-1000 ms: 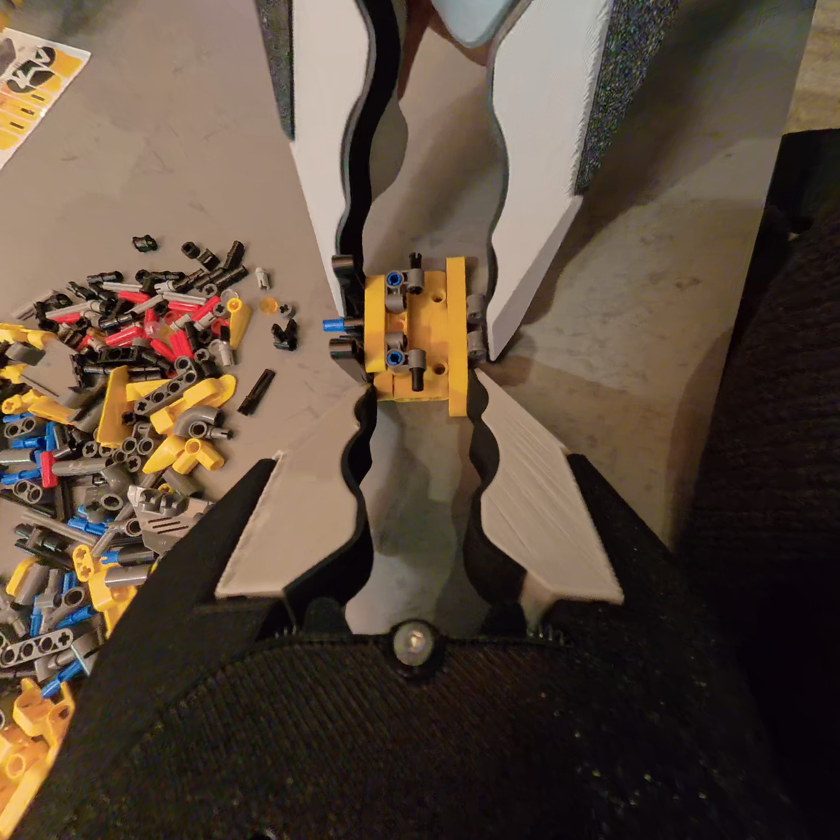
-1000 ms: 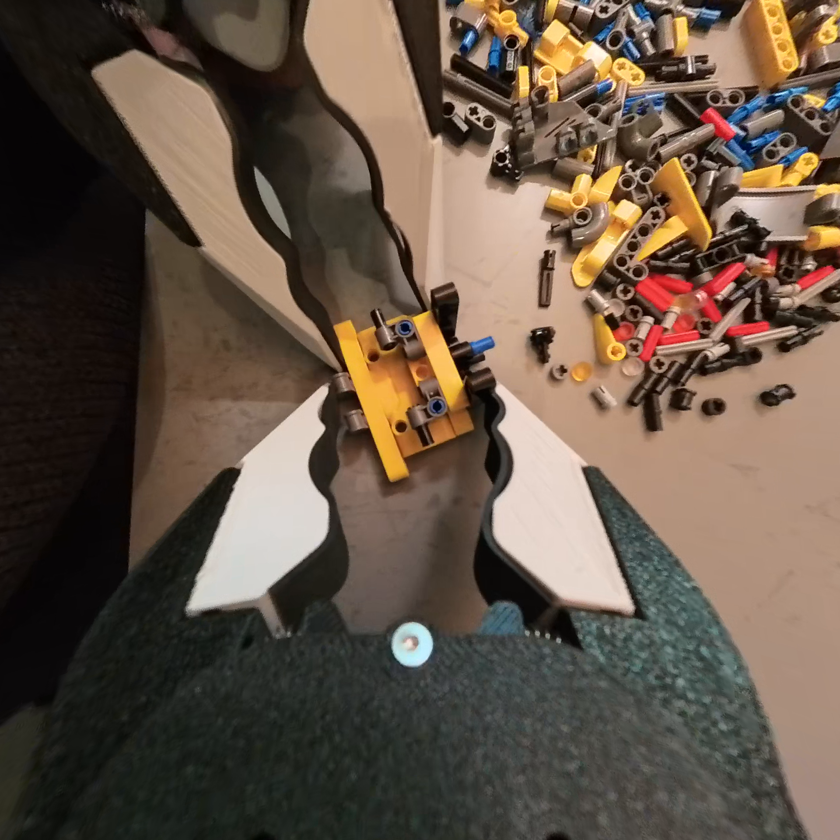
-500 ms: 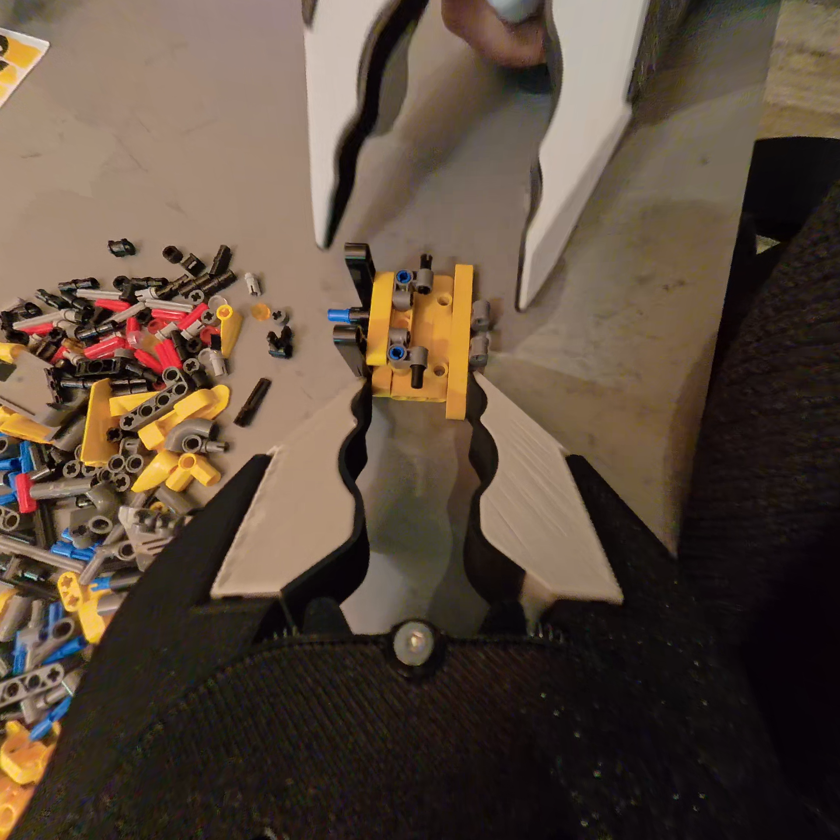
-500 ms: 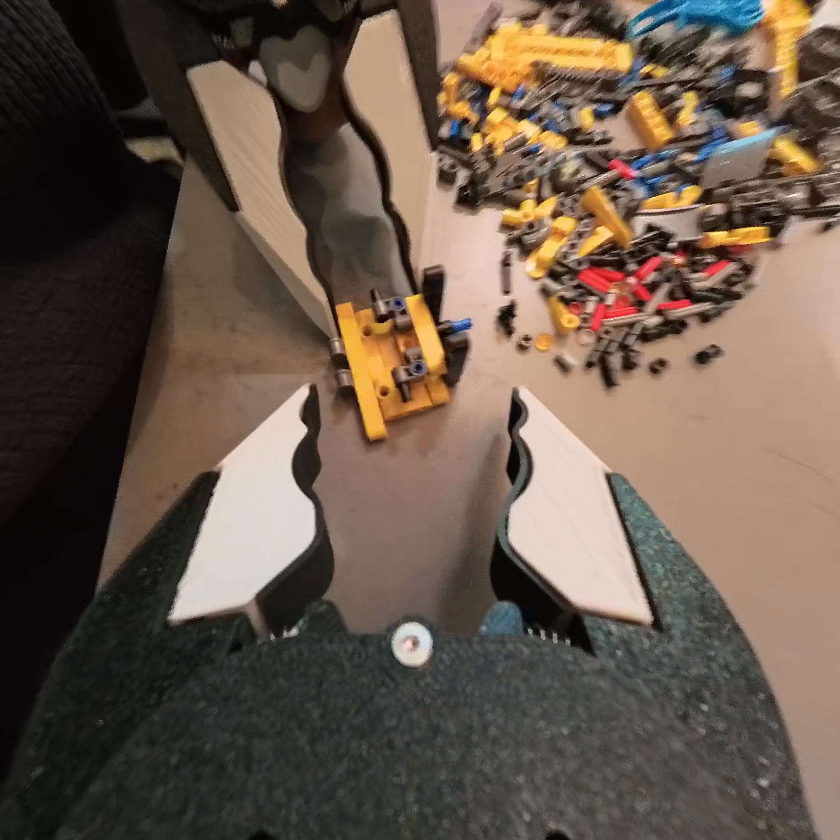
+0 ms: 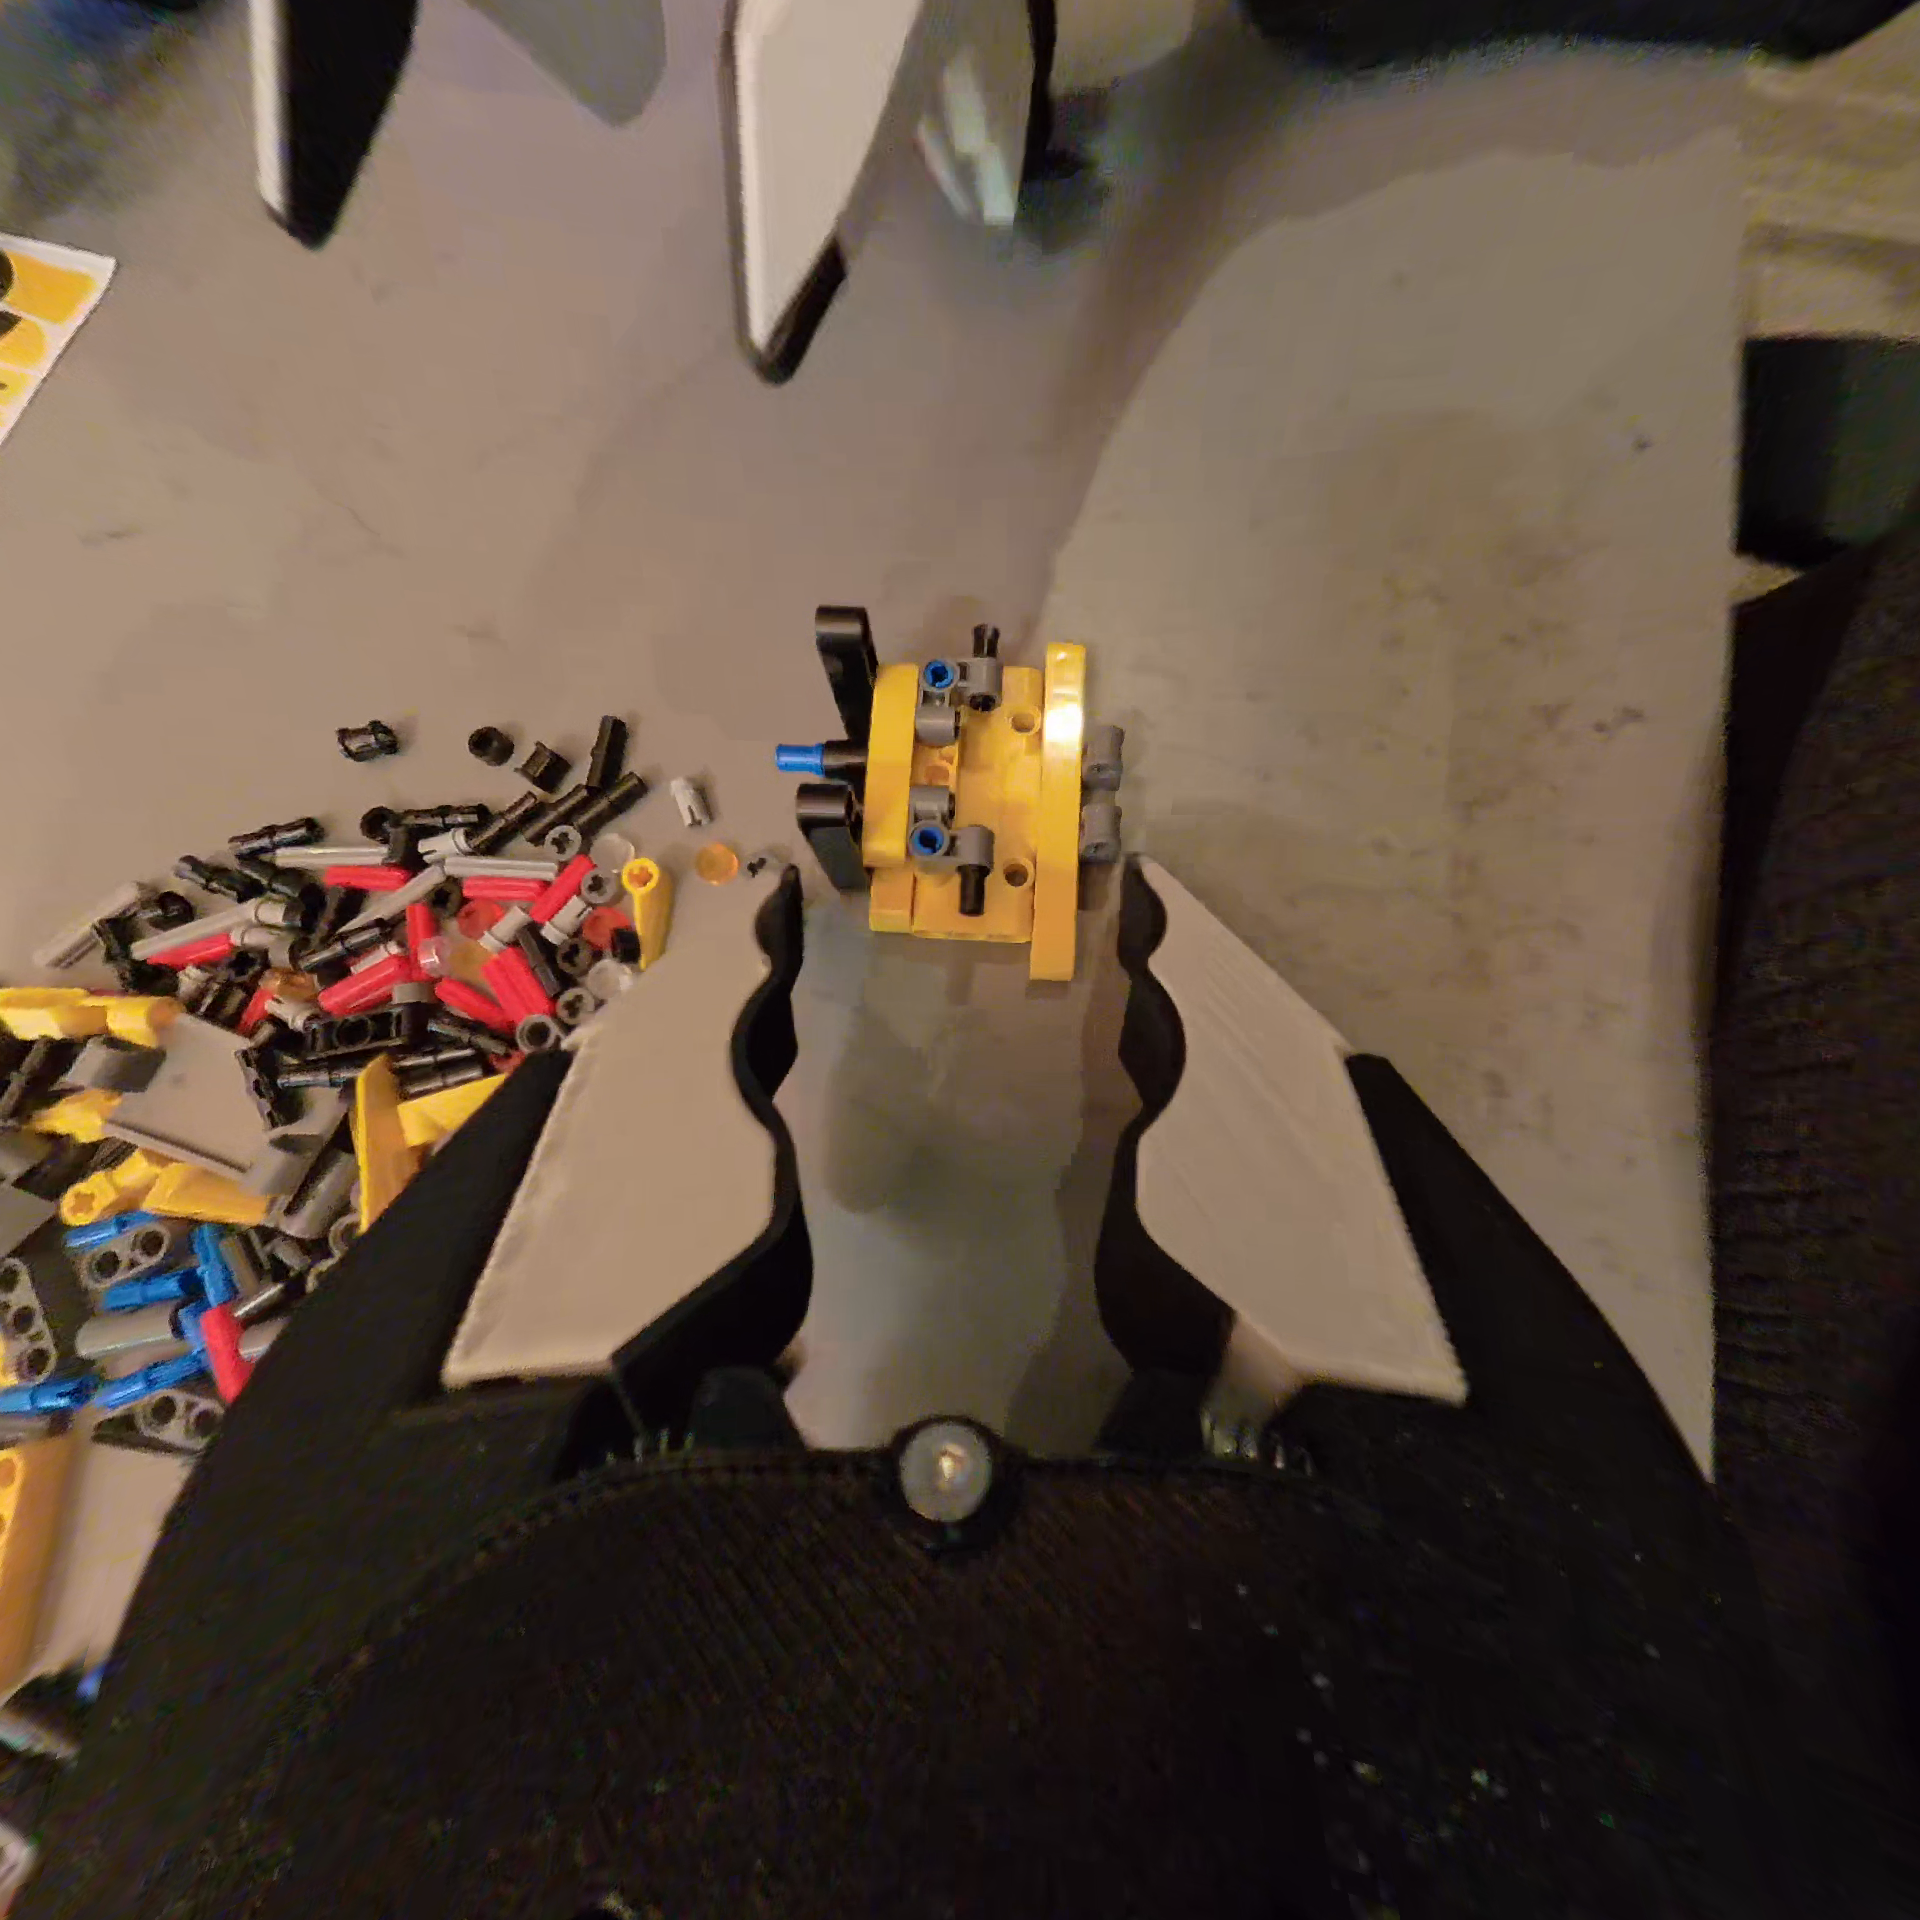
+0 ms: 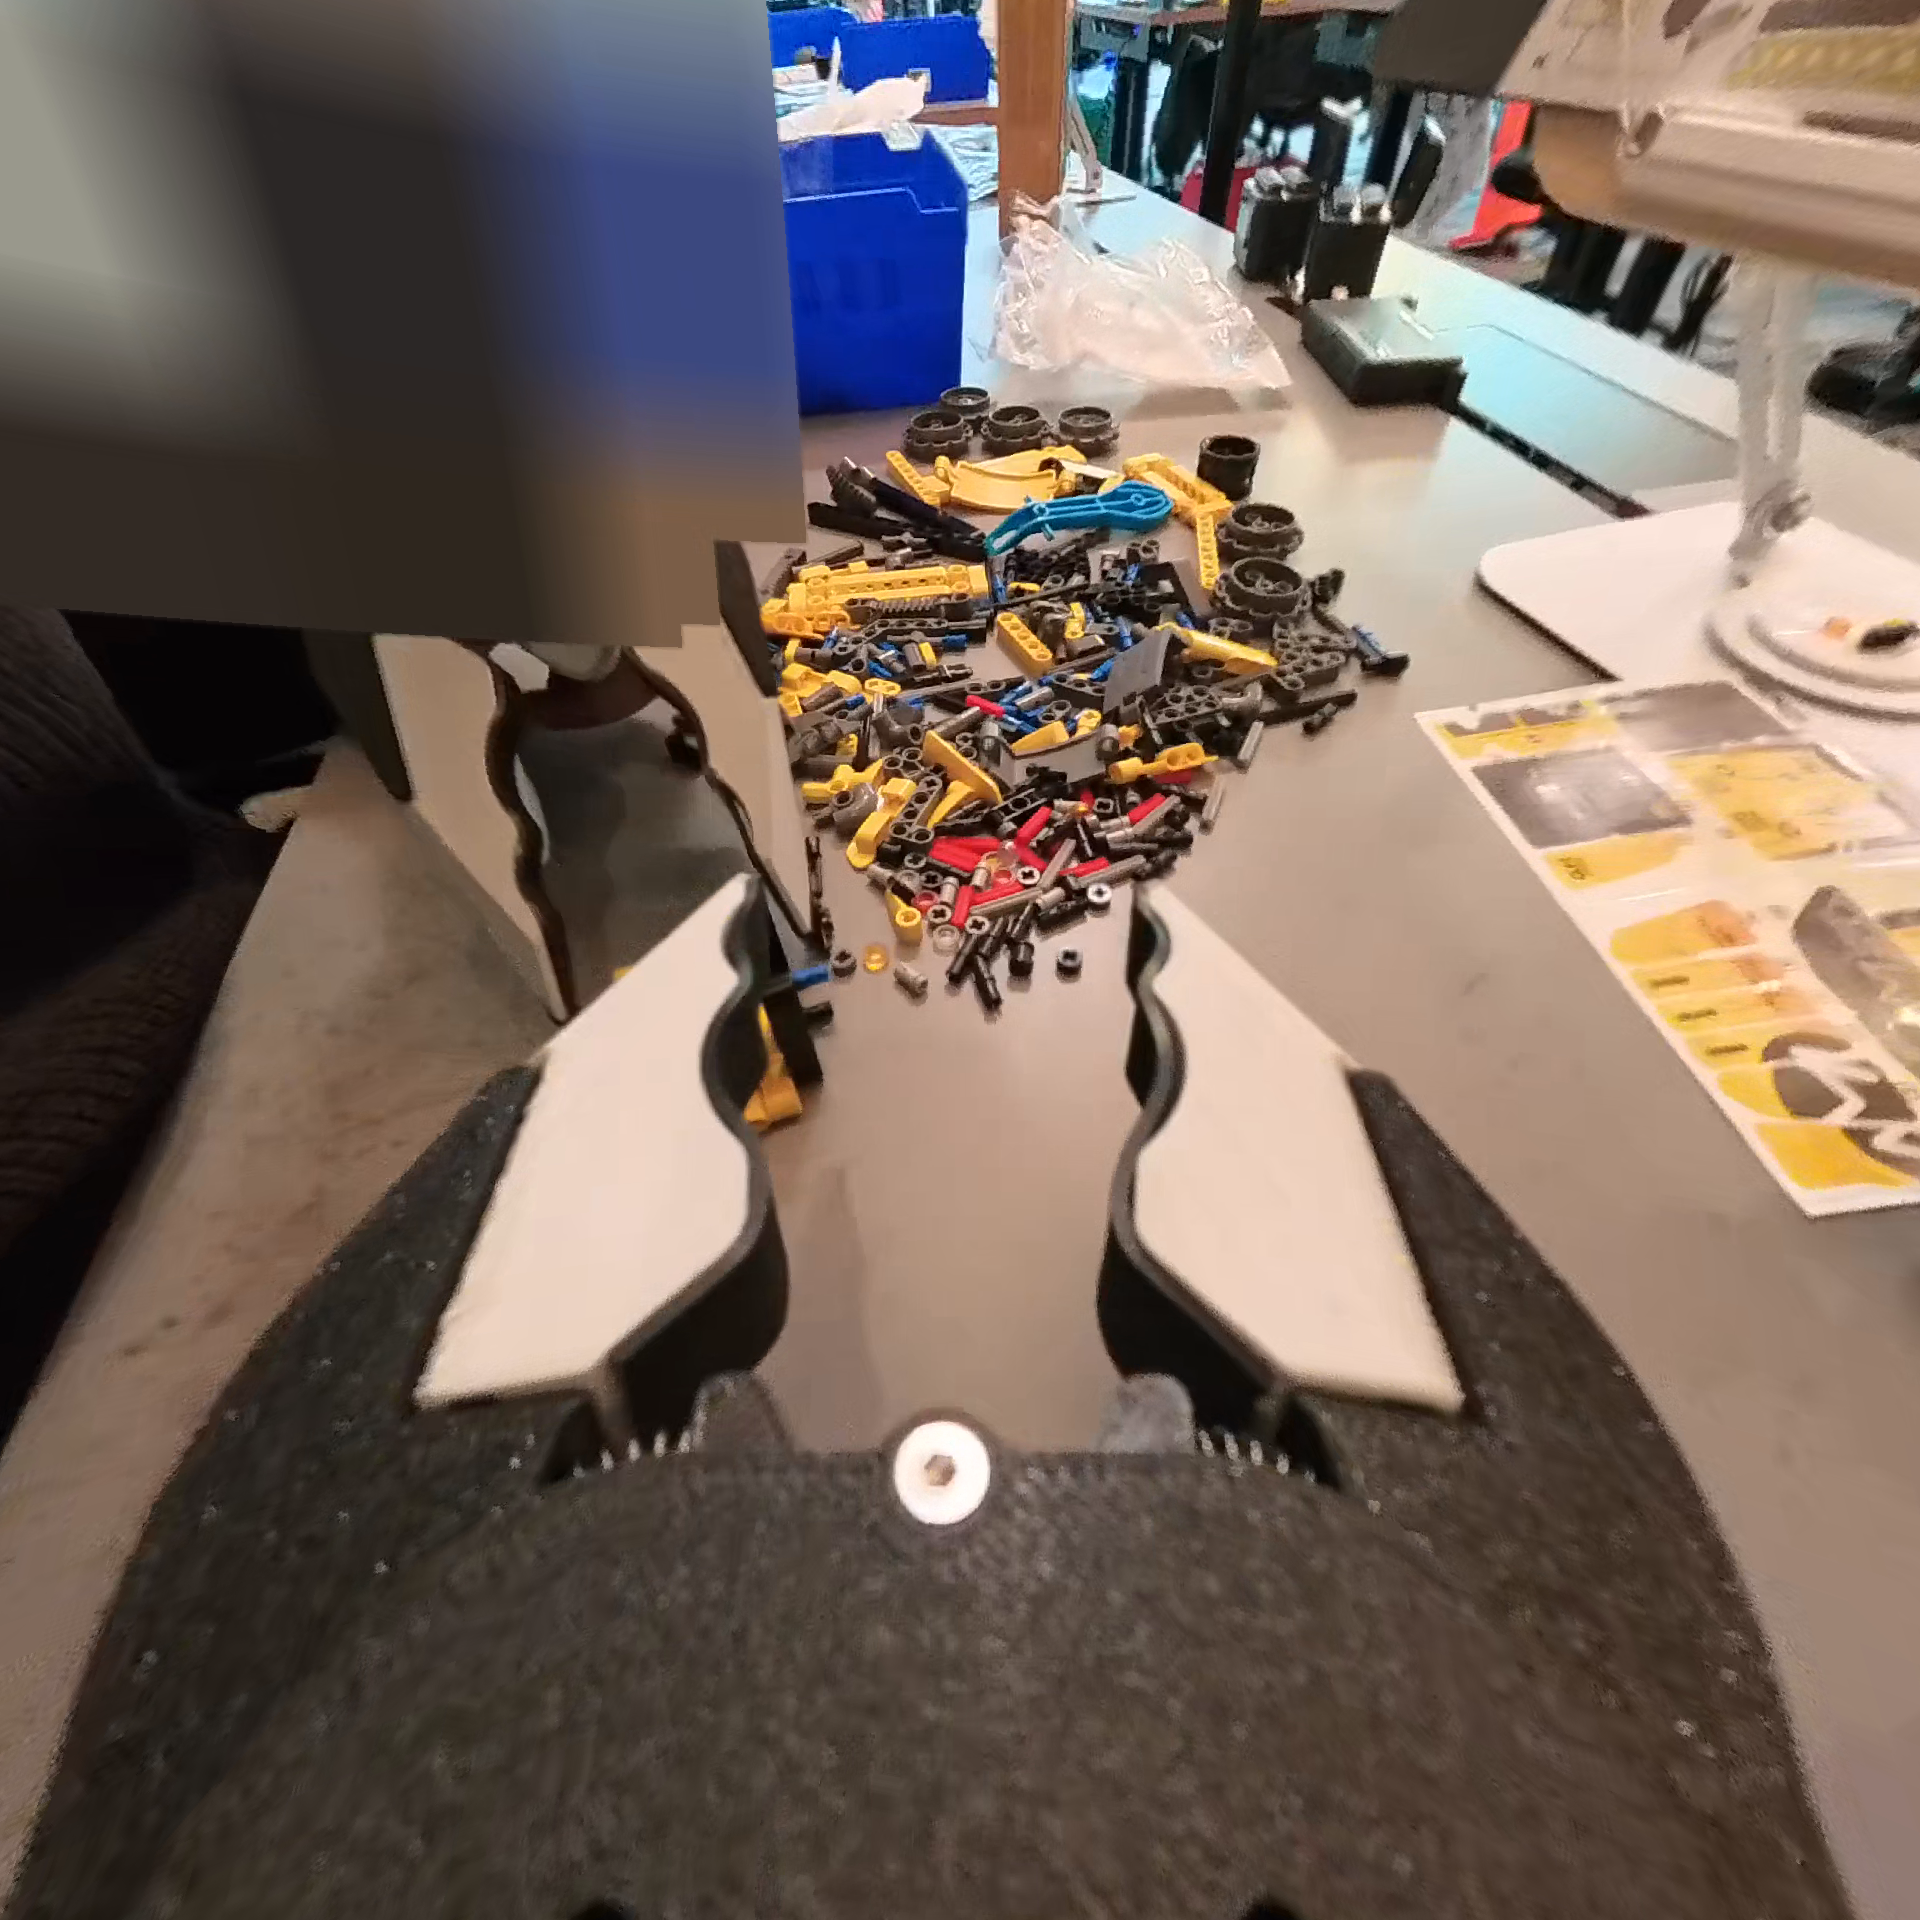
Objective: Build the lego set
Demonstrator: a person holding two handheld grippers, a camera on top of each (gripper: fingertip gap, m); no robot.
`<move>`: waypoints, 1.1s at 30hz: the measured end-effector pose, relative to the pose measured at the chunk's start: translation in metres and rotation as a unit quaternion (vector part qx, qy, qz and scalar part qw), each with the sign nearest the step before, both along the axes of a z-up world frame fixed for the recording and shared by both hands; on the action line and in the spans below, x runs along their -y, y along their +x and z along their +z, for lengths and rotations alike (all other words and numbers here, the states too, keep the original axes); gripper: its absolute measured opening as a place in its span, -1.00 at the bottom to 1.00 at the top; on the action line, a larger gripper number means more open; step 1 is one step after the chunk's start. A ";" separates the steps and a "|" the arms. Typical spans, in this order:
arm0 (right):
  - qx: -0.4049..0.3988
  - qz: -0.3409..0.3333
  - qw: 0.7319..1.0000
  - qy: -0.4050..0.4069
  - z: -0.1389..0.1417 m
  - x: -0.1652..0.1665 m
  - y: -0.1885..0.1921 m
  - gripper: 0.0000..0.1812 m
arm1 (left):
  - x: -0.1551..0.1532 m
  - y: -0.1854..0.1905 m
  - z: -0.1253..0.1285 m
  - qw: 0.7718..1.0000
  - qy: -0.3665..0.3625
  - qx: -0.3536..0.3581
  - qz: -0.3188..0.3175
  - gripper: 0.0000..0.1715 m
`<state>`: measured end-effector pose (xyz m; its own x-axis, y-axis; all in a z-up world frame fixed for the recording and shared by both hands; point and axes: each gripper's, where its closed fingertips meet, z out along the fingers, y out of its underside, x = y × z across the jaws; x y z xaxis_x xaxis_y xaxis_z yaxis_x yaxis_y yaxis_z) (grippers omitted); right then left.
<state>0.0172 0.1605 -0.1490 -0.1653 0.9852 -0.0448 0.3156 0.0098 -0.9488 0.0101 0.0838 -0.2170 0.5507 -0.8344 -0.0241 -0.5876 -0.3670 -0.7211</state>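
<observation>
A small yellow brick assembly (image 5: 966, 810) with black, grey and blue pins lies on the grey table (image 5: 1351, 623). My left gripper (image 5: 956, 878) is open, its tips either side of the assembly's near end, and I see no grip on it. My right gripper (image 5: 540, 307) is open and empty, hanging well beyond the assembly at the top of the left wrist view. In the right wrist view my right gripper (image 6: 943, 896) points over the table towards the parts pile. The assembly (image 6: 784, 1049) peeks out behind its left finger, between the left gripper's fingers (image 6: 758, 769).
A pile of loose yellow, black, red and blue parts (image 5: 364, 987) lies left of the assembly and also shows in the right wrist view (image 6: 1039, 727). An instruction sheet (image 6: 1714, 883), a white stand base (image 6: 1662, 582), a blue bin (image 6: 873, 270) and a plastic bag (image 6: 1122, 312) lie farther off. Dark fabric (image 5: 1829, 1039) borders the table edge.
Both grippers were shut on the assembly. The right gripper opened, let go and drew back and up. The left gripper then opened, and the assembly now rests on the table.
</observation>
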 end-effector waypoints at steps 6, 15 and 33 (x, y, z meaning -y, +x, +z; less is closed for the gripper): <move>-0.063 -0.020 0.987 0.146 0.011 -0.005 -0.017 -0.14 | -0.001 -0.002 0.023 0.995 0.000 0.095 0.007 -0.20; -0.101 -0.072 0.987 0.106 0.022 -0.001 0.003 -0.02 | -0.006 -0.014 0.012 0.997 0.021 0.064 0.046 -0.21; -0.011 -0.080 0.997 -0.016 -0.002 -0.007 0.001 0.08 | -0.024 -0.036 0.041 0.984 0.077 0.113 0.111 -0.21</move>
<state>0.0181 0.1674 -0.1510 -0.0068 0.9971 -0.0753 0.2893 -0.0701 -0.9547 -0.0264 0.1080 -0.1758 0.7243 -0.6895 0.0029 -0.3235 -0.3435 -0.8817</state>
